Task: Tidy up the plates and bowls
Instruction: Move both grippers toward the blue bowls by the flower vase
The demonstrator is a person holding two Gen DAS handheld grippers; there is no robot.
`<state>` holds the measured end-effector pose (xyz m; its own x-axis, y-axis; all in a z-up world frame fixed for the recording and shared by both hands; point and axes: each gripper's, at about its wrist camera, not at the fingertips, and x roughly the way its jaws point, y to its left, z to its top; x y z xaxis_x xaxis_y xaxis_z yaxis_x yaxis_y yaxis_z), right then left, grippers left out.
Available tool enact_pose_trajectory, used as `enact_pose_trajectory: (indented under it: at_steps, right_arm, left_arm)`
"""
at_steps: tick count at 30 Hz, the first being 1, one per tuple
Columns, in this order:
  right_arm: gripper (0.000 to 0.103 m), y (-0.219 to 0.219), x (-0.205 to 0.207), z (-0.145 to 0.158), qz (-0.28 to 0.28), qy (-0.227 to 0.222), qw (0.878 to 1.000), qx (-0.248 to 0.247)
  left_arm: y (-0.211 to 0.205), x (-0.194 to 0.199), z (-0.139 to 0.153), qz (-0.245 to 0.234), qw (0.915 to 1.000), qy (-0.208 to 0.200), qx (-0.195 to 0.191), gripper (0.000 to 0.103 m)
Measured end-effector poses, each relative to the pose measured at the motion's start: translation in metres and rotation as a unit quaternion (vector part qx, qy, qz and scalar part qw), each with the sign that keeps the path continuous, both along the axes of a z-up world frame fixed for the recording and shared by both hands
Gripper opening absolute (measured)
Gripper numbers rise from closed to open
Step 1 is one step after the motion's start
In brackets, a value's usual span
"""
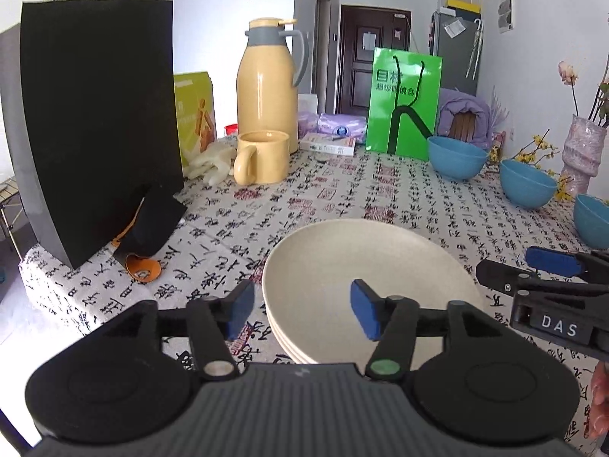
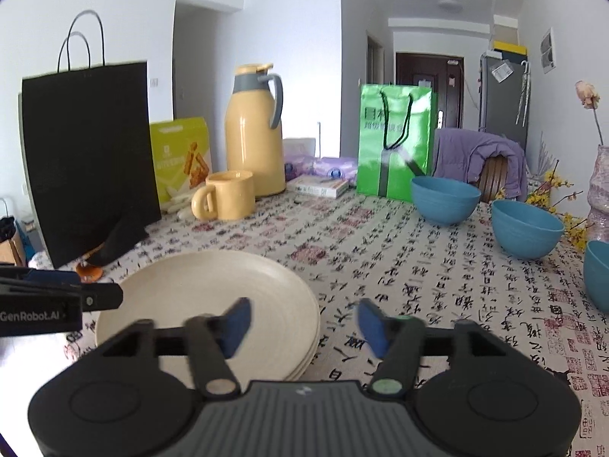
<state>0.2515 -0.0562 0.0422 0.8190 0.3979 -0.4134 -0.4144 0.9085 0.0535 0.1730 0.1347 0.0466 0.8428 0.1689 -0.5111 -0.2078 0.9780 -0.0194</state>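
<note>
At the far left of the table a tall black paper carrier bag [image 2: 85, 160] stands upright, with a small orange object [image 1: 144, 267] tucked at its foot. Right of it, further back, a yellow-green snack box [image 2: 182, 160] leans behind a pale yellow ceramic mug [image 2: 228, 195] and a tall yellow thermos jug with a grey handle [image 2: 254, 133]; this clutter lines the far edge, probably to leave the patterned calligraphy tablecloth [image 2: 380, 266] free for sorting.

Near the front, slightly left of centre, sits a stack of cream round plates [image 2: 213, 297], already nested one on another, so the plate part of the job looks done. The left gripper [image 1: 300, 310] hovers over the stack's near-left rim with its blue pads spread wide and nothing between them. The right gripper [image 2: 302, 321] is likewise released, one pad over the plates' right edge and the other over bare cloth, holding nothing.

Further right, a bright green glossy gift bag [image 2: 396, 141] stands at the back. In front of it, three blue round bowls run in a row toward the near right: the far one [image 2: 444, 200], the middle one [image 2: 527, 228] and a third [image 2: 597, 278] cut off by the picture edge. They stand apart, unstacked, which I judge is the work remaining; the right gripper is better placed to reach them. A pinkish textured vase [image 1: 584, 148] with flowers stands close behind, a possible snag.
</note>
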Motion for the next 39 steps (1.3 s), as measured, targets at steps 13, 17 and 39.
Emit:
enact_pose_trajectory:
  at_steps: [13, 17, 39]
  right_arm:
    - [0.087, -0.085, -0.028, -0.004, -0.088, -0.023, 0.996, 0.011]
    - [0.089, -0.147, -0.036, -0.014, -0.164, -0.018, 0.986, 0.011]
    - [0.087, -0.346, 0.030, -0.019, -0.303, 0.016, 0.950, 0.072]
  left_arm:
    - [-0.075, 0.010, 0.006, -0.072, 0.9964, -0.042, 0.012, 0.103]
    - [-0.124, 0.022, 0.002, -0.130, 0.9905, -0.040, 0.022, 0.103]
    - [-0.290, 0.156, 0.006, -0.254, 0.9664, 0.011, -0.035, 0.103]
